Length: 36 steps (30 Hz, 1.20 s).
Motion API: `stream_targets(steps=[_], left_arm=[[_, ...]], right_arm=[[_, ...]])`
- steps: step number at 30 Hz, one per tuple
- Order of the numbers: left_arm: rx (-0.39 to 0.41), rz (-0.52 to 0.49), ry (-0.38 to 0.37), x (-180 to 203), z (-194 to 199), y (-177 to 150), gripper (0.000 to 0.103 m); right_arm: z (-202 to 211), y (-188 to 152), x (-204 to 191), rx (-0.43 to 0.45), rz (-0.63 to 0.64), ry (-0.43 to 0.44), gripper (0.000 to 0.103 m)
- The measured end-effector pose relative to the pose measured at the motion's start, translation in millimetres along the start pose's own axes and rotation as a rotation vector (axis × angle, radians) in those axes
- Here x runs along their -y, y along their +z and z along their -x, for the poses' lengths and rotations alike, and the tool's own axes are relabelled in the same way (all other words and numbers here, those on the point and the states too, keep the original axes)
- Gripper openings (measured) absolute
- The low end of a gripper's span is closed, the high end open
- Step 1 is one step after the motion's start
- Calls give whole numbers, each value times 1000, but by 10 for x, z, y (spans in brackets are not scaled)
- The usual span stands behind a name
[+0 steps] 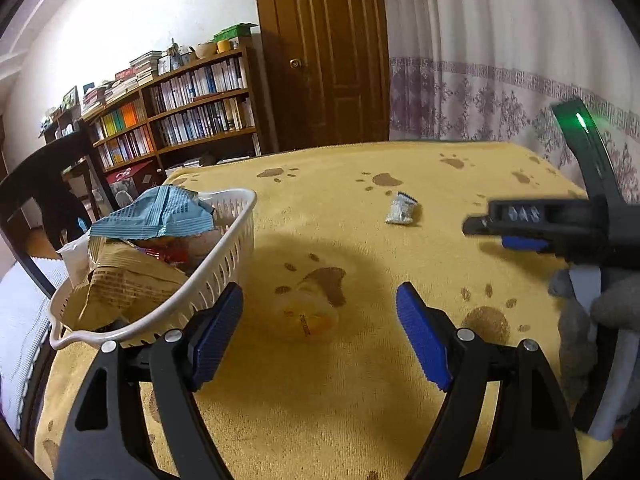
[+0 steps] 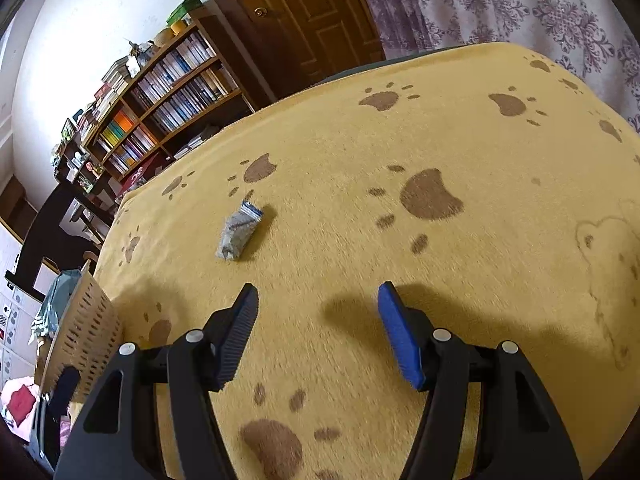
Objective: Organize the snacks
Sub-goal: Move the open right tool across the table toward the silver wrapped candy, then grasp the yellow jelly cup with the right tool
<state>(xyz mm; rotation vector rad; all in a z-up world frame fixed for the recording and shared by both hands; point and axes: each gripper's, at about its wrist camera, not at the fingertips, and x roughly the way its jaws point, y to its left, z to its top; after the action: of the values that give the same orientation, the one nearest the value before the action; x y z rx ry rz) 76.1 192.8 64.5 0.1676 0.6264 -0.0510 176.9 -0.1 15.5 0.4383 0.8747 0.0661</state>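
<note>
A white slotted basket (image 1: 224,276) is seen at the left of the left wrist view, already heaped with snack bags — a blue packet (image 1: 156,216) on top, a brown one (image 1: 120,284) below — so it is judged to be the collecting place. Just in front of the left gripper (image 1: 320,332), lower centre, a pale translucent snack (image 1: 308,316) lies on the yellow paw-print cloth (image 1: 360,400); the fingers are spread wide and empty, framing it, apparently for a pick. A small grey sachet (image 2: 238,232) is left loose at centre-left of the right wrist view, well apart from the basket. The right gripper (image 2: 318,328) is held above the cloth, its fingers likewise spread with nothing between them, angled toward that sachet.
</note>
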Motion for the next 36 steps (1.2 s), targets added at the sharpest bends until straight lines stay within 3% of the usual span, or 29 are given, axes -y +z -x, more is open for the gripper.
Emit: stream_targets(steps=[4, 10, 17, 20, 22, 25, 32, 36], left_arm=[[-21, -19, 8, 38, -27, -36, 80], [-49, 2, -55, 16, -3, -71, 80], [-60, 23, -104, -13, 24, -91, 81], [-68, 48, -132, -37, 34, -78, 81], [-74, 61, -146, -41, 40, -76, 81], [-81, 61, -146, -37, 31, -89, 81], [-130, 126, -203, -116, 37, -146, 80], [-140, 134, -192, -161, 69, -198, 80]], right_arm=[[-126, 139, -128, -10, 2, 28, 63], [-383, 282, -448, -29, 70, 45, 63], [-636, 332, -725, -20, 206, -44, 62], [-640, 259, -785, 6, 304, -97, 51], [-607, 247, -755, 11, 320, -87, 38], [-512, 238, -651, 12, 323, -76, 30], [-244, 181, -341, 14, 305, -11, 29], [-111, 127, -275, 15, 305, 49, 29]])
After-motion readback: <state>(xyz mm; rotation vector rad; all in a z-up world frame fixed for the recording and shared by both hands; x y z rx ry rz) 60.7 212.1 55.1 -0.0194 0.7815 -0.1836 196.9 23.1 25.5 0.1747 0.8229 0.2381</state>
